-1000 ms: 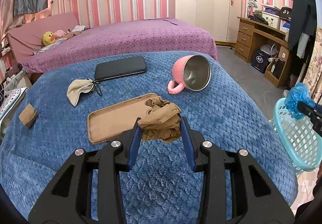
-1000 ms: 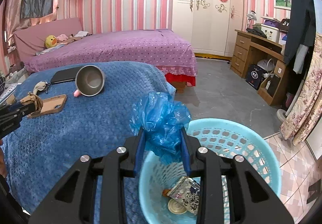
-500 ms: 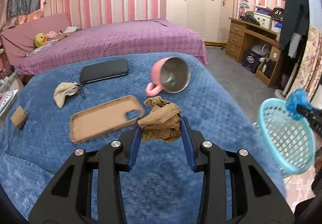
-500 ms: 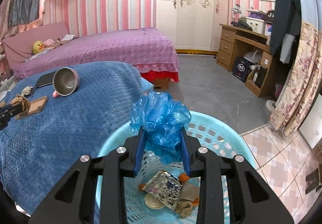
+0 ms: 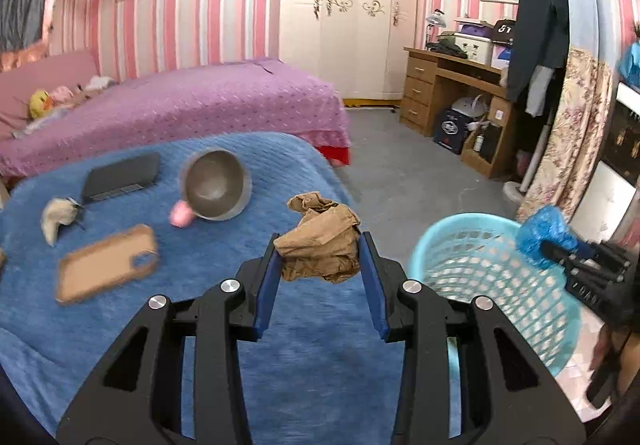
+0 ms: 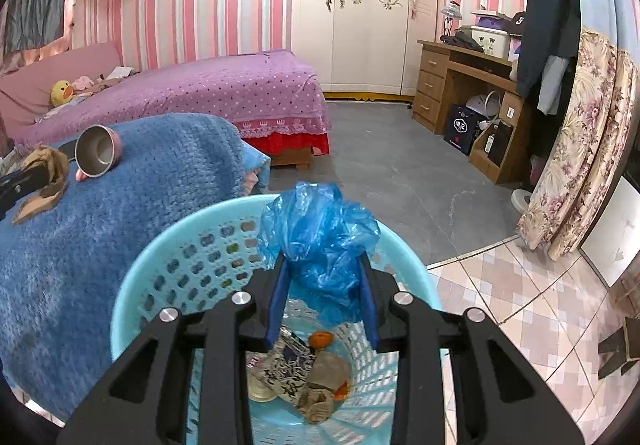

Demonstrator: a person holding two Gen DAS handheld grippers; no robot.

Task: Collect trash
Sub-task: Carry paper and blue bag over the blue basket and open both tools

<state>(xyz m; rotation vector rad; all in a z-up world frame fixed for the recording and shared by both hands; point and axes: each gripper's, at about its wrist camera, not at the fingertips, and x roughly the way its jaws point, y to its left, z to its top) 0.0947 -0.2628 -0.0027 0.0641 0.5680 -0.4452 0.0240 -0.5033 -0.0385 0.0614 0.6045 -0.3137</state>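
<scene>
The left hand-held gripper (image 5: 320, 265) is clamped on a crumpled brown rag (image 5: 320, 245), held above the blue bed (image 5: 120, 325). At its 3 o'clock stands a light blue basket (image 5: 480, 273). The right hand-held gripper (image 6: 324, 285) is clamped on a blue bag (image 6: 320, 237) above that basket's opening, with wrappers (image 6: 292, 369) on the bottom. A tipped pink mug (image 5: 214, 191) and a phone case (image 5: 106, 271) lie on the bed at 10 o'clock.

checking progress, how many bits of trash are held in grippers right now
2: a crumpled brown paper wad in the left hand-held gripper over the blue blanket, and a crumpled blue plastic bag in the right hand-held gripper above the light blue plastic basket.
</scene>
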